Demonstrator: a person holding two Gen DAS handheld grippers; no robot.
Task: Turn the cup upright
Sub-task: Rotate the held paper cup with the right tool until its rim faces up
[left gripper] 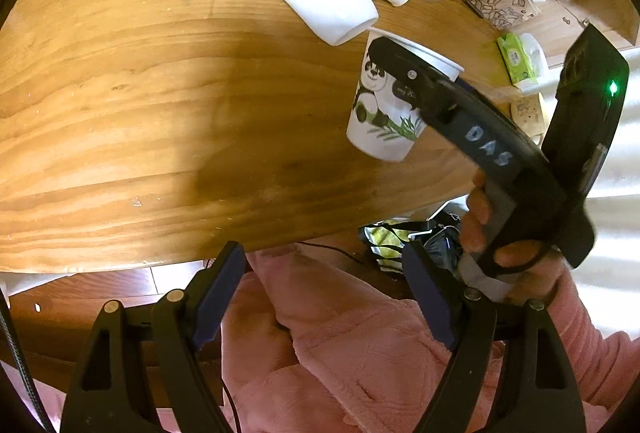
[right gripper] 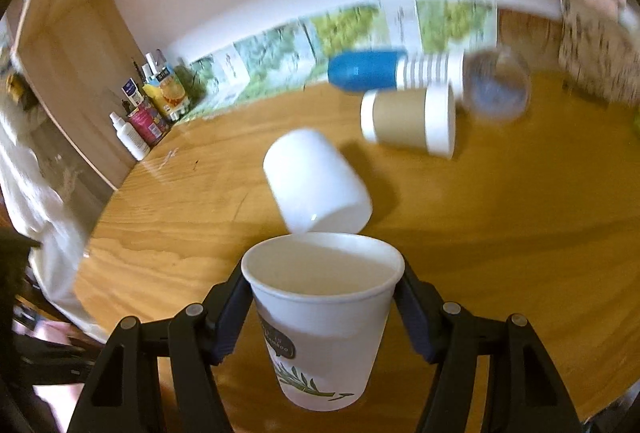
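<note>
A white paper cup with a panda print (left gripper: 378, 105) stands mouth up on the wooden table (left gripper: 160, 105). In the right wrist view the cup (right gripper: 320, 317) sits between my right gripper's fingers, which press on its rim on both sides. My right gripper (right gripper: 322, 309) is shut on it; it also shows in the left wrist view (left gripper: 404, 81). My left gripper (left gripper: 322, 297) is open and empty, off the near table edge above a pink sleeve.
A white cup (right gripper: 316, 181) lies on its side just beyond the held cup. A brown and white cup (right gripper: 412, 121), a blue and striped cup (right gripper: 384, 69) and a clear cup (right gripper: 496, 89) lie farther back. Bottles (right gripper: 140, 121) stand at the far left.
</note>
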